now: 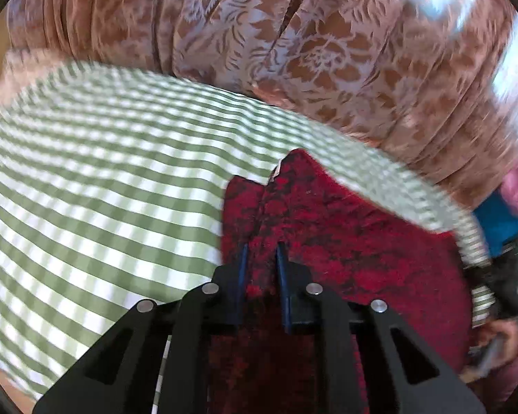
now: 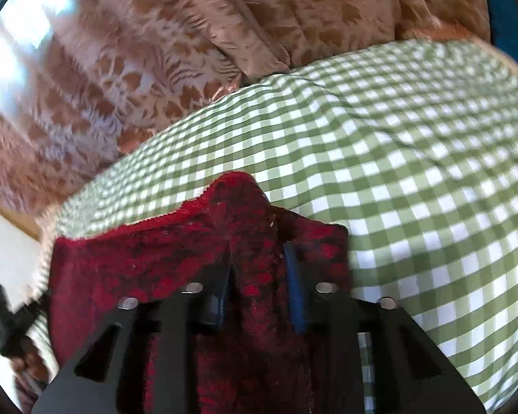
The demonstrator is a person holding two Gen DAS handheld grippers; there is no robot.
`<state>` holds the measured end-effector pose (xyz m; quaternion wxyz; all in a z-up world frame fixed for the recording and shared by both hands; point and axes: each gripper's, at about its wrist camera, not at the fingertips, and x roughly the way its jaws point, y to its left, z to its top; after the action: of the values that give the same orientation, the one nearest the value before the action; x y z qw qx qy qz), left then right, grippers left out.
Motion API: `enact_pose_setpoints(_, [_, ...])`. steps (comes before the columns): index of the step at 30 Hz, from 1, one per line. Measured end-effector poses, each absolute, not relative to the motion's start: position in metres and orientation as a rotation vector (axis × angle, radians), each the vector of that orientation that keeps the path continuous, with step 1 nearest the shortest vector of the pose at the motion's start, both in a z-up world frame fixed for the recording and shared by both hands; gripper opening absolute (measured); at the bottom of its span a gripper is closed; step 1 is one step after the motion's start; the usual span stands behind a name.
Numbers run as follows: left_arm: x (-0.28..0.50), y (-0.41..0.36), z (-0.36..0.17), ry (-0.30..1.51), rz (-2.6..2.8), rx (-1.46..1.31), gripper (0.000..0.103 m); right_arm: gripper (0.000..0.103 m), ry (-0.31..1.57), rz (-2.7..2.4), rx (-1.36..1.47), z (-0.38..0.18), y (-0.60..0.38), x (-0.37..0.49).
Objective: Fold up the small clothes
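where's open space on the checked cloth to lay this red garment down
Open checked cloth lies left of the red garment, running back to the curtain. The right view shows more beyond and right of it. Crowded spot: where the left hand-held gripper and right hand-held gripper pinch it.

The left hand-held gripper (image 1: 262, 252) points forward and down, its two blue-padded fingers (image 1: 242, 262) drawn close together, pinching a fold of the red cloth (image 1: 345, 241) between them. The right hand-held gripper (image 2: 259, 265) is angled the same way, its fingers (image 2: 295, 269) a little wider apart, with the cloth bunched between them and gripped.
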<state>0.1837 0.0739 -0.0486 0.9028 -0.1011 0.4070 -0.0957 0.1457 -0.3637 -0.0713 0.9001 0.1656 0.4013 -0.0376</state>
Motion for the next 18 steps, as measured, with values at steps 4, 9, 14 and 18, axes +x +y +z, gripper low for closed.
enact_pose_setpoints(4, [0.184, 0.049, -0.067, 0.828, -0.098, -0.056, 0.020, 0.022, 0.839, -0.170, 0.154, -0.097, -0.344, 0.156])
enact_pose_setpoints(9, [0.172, 0.041, -0.056, 0.782, -0.043, -0.025, 0.028, 0.025, 0.800, -0.192, 0.140, -0.105, -0.343, 0.153])
enact_pose_setpoints(14, [0.159, 0.044, -0.044, 0.748, -0.022, -0.032, 0.049, 0.027, 0.784, -0.178, 0.164, -0.105, -0.347, 0.153])
enact_pose_setpoints(18, [0.151, 0.050, -0.038, 0.735, -0.022, -0.036, 0.051, 0.028, 0.777, -0.169, 0.188, -0.105, -0.348, 0.151])
